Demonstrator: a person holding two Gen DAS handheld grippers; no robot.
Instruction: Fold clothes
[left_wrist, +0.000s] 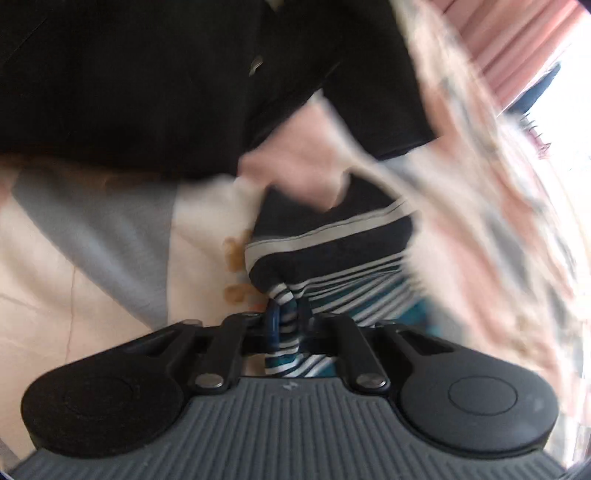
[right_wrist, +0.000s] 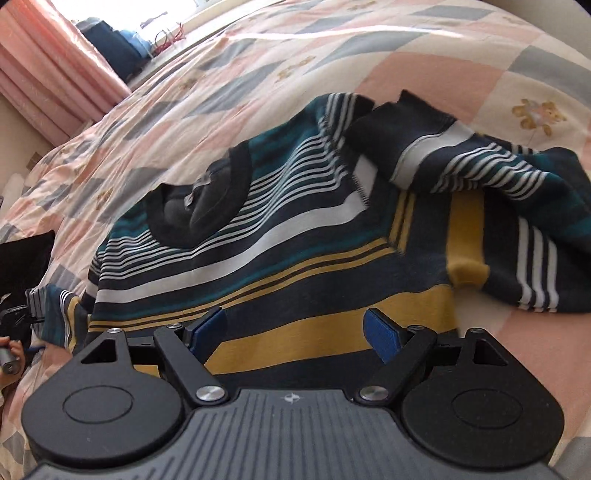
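A striped sweater (right_wrist: 295, 236) in navy, teal, white and yellow lies spread on the bed, collar toward the far left, one sleeve (right_wrist: 480, 173) folded across its upper right. My right gripper (right_wrist: 295, 332) is open and empty, hovering just above the sweater's yellow-striped lower part. My left gripper (left_wrist: 286, 325) is shut on a bunched bit of the sweater's striped fabric (left_wrist: 332, 266), which stretches away from the fingers; this view is blurred. The left gripper also shows at the far left of the right wrist view (right_wrist: 22, 314), at the sweater's left sleeve.
The bed is covered by a pink, cream and grey patchwork quilt (right_wrist: 443, 74). Pink curtains (right_wrist: 48, 74) and a bright window stand at the far side. A dark-clothed person (left_wrist: 166, 92) fills the top of the left wrist view.
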